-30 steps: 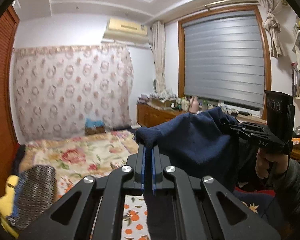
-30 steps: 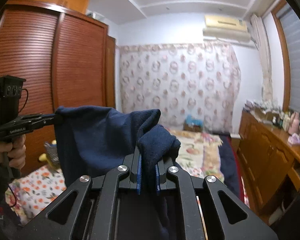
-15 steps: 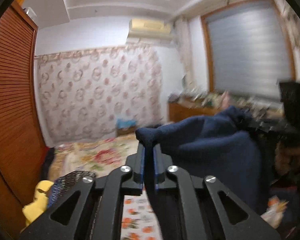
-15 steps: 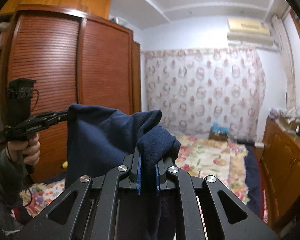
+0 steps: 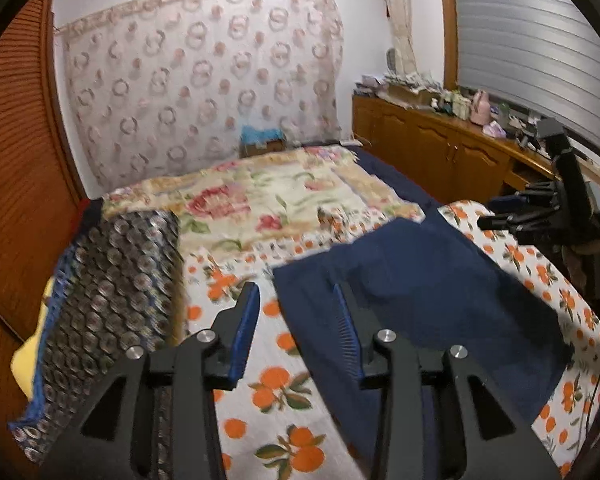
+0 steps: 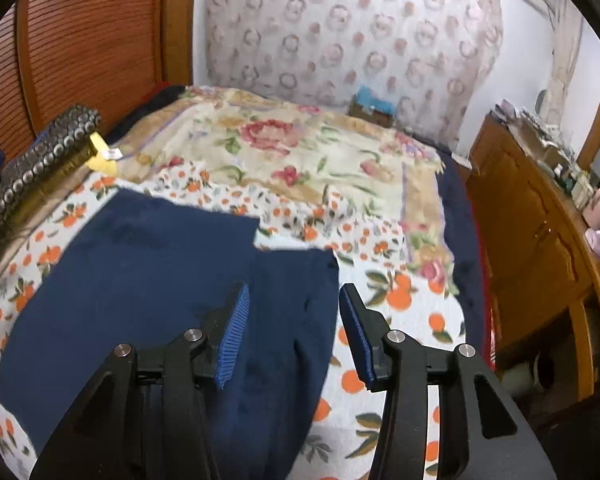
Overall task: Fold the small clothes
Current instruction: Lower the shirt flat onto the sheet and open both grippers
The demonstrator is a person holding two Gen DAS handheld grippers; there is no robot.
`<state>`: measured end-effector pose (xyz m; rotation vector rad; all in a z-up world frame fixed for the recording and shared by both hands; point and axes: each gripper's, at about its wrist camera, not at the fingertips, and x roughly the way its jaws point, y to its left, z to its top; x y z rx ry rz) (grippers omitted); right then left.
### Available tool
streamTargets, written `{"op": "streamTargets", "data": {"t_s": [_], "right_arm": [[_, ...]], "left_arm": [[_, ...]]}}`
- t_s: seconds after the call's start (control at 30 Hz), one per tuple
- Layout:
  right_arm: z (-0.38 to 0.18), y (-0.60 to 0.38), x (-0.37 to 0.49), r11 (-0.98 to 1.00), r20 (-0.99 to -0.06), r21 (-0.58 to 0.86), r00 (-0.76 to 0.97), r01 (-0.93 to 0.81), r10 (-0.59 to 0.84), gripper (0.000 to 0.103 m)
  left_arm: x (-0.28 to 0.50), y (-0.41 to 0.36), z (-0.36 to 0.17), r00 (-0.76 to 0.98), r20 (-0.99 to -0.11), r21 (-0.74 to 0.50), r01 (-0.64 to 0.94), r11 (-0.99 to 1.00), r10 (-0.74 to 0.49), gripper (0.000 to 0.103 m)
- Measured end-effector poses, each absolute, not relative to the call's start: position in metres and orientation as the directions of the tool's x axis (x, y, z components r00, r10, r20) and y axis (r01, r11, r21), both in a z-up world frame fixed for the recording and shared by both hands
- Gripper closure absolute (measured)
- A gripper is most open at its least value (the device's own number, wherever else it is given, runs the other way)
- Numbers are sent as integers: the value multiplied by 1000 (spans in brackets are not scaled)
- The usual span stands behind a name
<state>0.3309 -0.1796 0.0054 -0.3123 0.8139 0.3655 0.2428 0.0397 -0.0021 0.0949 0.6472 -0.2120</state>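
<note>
The left gripper (image 5: 294, 304) hangs with its blue-padded jaws wide apart and nothing between them, just above the near left edge of the dark navy fleece garment (image 5: 420, 300). The right gripper (image 6: 292, 312) is likewise spread and empty, poised over the garment's (image 6: 148, 280) right edge. The garment lies spread flat beneath and ahead of both grippers on the white bedsheet printed with oranges (image 5: 284, 392). Beyond it is a cream floral blanket (image 5: 260, 196), and to the left of the left gripper a folded dark cloth patterned with rings (image 5: 112, 292).

The garment appears laid out and released, so the fold itself is not yet begun. The next move likely calls for pinching one edge at two points and carrying it across evenly.

No brand, label or writing is legible.
</note>
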Motion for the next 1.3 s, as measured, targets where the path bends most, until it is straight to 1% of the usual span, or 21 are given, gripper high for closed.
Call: {"op": "streamTargets", "data": {"t_s": [0.17,0.3,0.57,0.77,0.8,0.83,0.97,1.03,1.17,1.3], "right_arm": [[6,-190,300,873,-745,-53,602,-485,289,56],[-3,-194,276,865,-751,-4,573,-501,328,56],[-16,-195,249,861,-761,18,551,-509,342,56],[-26,-207,216,870,-771,32,541,-493,335,56],[-29,-209,211,873,-776,34,538,-486,330,55],[-33,-212,204,879,-780,36,537,-475,322,51],[-48,-220,187,893,-792,57,524,-447,313,47],[-53,-223,179,901,-796,49,529,-431,296,46],[-57,-232,172,912,-795,81,525,-402,303,43],[-57,-235,168,914,-789,88,531,-397,307,42]], "left_arm": [[226,25,-19,747,-637,-1,248,969,-192,66],[205,19,-39,710,-670,-33,263,964,-217,66],[171,12,-75,637,-731,-84,275,958,-247,66],[146,17,-82,625,-735,-118,263,958,-262,66],[142,17,-82,624,-735,-121,265,957,-266,66],[138,17,-82,623,-733,-126,269,955,-272,66],[125,19,-80,624,-726,-142,274,951,-288,66],[122,21,-79,622,-724,-154,275,949,-298,65],[114,26,-77,623,-712,-191,273,943,-324,63],[110,27,-78,610,-710,-226,275,935,-351,62]]}}
